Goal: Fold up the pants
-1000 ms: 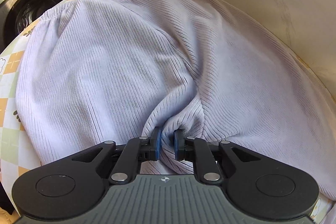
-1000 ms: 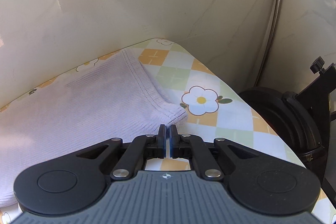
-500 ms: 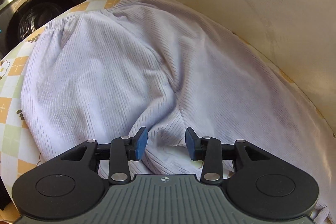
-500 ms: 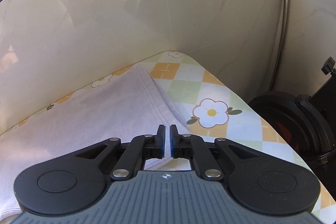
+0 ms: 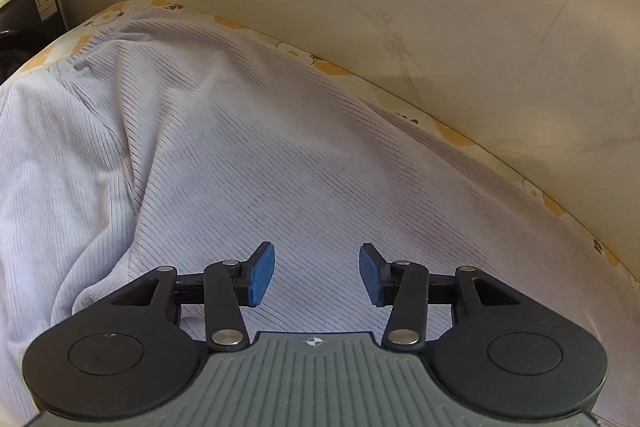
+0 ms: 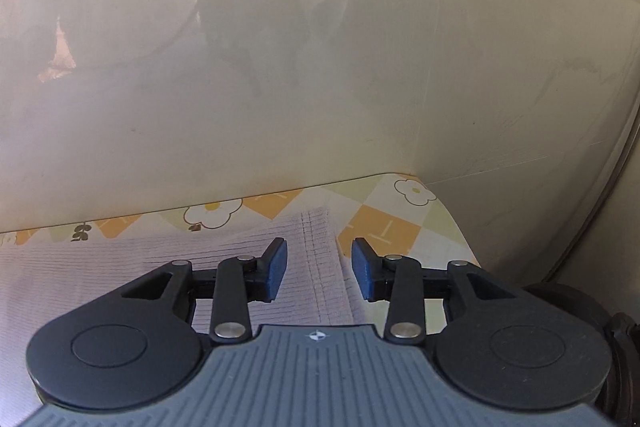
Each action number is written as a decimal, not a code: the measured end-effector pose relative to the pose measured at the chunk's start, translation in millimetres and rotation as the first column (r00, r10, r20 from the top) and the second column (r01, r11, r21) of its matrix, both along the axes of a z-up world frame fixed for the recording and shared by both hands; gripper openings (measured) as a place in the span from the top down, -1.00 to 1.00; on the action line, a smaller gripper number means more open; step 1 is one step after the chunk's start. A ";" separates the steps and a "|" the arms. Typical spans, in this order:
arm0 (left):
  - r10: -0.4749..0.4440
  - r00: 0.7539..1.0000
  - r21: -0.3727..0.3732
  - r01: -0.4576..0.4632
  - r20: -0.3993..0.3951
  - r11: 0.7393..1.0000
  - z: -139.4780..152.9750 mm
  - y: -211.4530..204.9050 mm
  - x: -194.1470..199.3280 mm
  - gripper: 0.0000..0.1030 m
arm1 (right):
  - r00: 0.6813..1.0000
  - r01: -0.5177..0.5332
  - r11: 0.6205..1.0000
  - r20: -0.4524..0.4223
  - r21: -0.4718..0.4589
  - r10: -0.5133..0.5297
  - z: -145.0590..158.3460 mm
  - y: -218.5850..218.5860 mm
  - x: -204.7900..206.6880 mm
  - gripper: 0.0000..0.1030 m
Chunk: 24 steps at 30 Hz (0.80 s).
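Observation:
Pale lilac ribbed pants (image 5: 280, 155) lie spread over a table with a flower-and-check cloth (image 5: 448, 133). In the left wrist view my left gripper (image 5: 317, 275) is open and empty, hovering over the flat cloth of a leg; a fold ridge runs at the left (image 5: 132, 187). In the right wrist view my right gripper (image 6: 319, 269) is open and empty over the hemmed leg end (image 6: 316, 243), which lies flat near the table's right corner.
A glossy beige wall (image 6: 320, 87) stands right behind the table. A washing machine (image 5: 24, 7) is at the far left. The tablecloth's corner (image 6: 420, 211) ends at the right, with a dark round object (image 6: 568, 303) beyond it.
Both grippers have opened and let go of the pants. The left one shifted right along the leg; the right one tilted up toward the wall, with the hem now lying flat.

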<state>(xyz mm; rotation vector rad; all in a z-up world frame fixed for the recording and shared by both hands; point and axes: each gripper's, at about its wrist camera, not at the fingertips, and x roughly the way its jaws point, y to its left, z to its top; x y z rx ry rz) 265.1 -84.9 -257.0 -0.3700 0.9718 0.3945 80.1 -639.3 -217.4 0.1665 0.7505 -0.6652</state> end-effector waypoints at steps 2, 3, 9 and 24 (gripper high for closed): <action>0.012 1.000 0.008 -0.012 -0.018 1.000 -8.2 -5.8 5.8 0.05 | 1.000 0.004 1.000 -0.007 0.013 -0.004 -8.7 -9.2 7.3 0.13; 0.019 1.000 0.007 -0.018 -0.025 1.000 -11.6 -8.1 8.3 0.05 | 1.000 0.006 1.000 -0.004 0.024 -0.006 -11.9 -12.5 9.5 0.13; 0.012 0.999 0.069 -0.008 -0.051 0.998 -28.2 -29.3 26.7 -0.03 | 0.993 0.087 0.995 -0.073 -0.046 -0.090 -17.9 -29.0 11.9 1.00; -0.074 0.995 0.094 0.081 -0.071 0.992 -37.1 -80.5 53.6 -0.21 | 0.992 0.035 0.980 0.115 0.197 -0.058 23.9 -21.6 -19.1 0.82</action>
